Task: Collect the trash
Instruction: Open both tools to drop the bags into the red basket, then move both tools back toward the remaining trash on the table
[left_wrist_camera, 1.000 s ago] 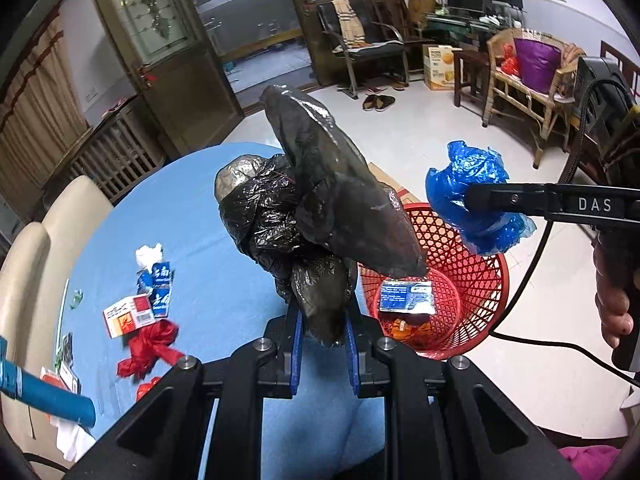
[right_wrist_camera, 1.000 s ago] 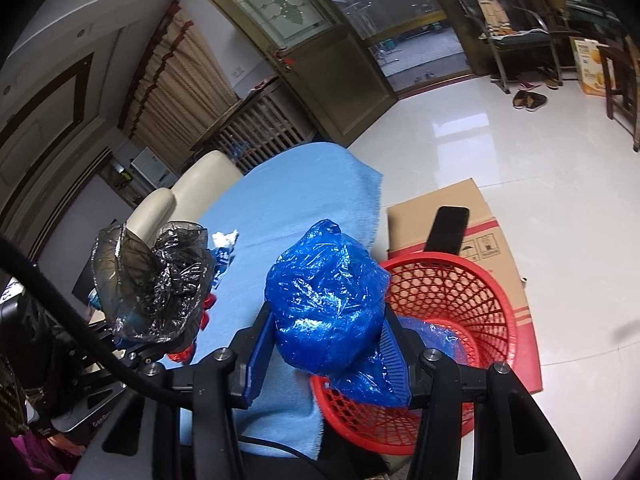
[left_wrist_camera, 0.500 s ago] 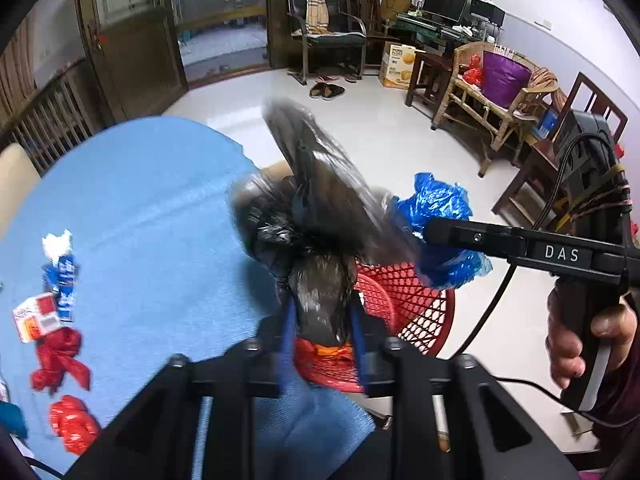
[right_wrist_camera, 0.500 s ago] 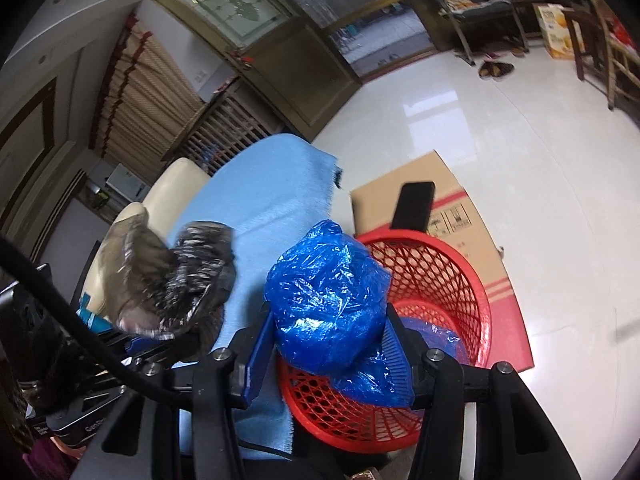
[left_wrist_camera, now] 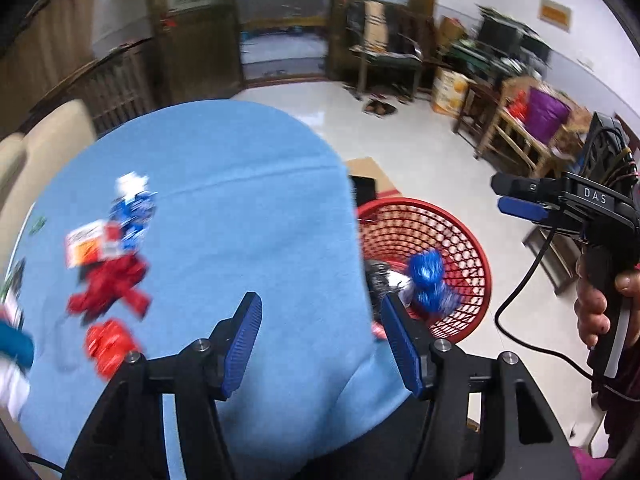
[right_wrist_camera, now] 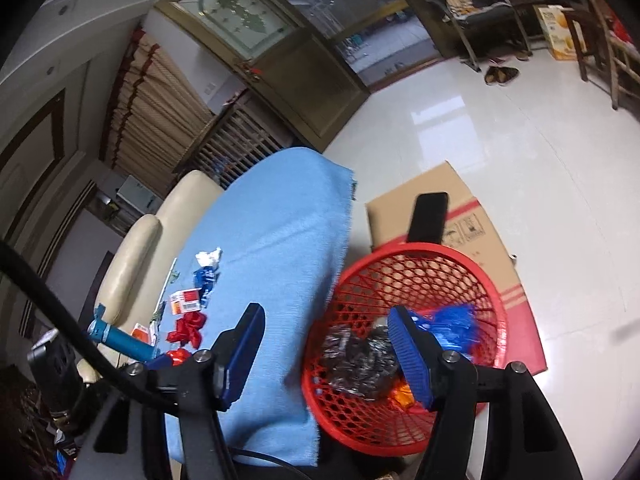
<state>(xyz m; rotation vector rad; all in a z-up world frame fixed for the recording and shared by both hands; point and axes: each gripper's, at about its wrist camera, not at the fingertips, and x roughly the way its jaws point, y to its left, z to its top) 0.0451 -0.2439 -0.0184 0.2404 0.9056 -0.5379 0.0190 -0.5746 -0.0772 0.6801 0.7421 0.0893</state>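
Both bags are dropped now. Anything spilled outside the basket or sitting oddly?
No spill visible: the black bag and blue bag lie inside the red basket. The basket looks tilted on a flattened cardboard box. Wrappers remain on the table.
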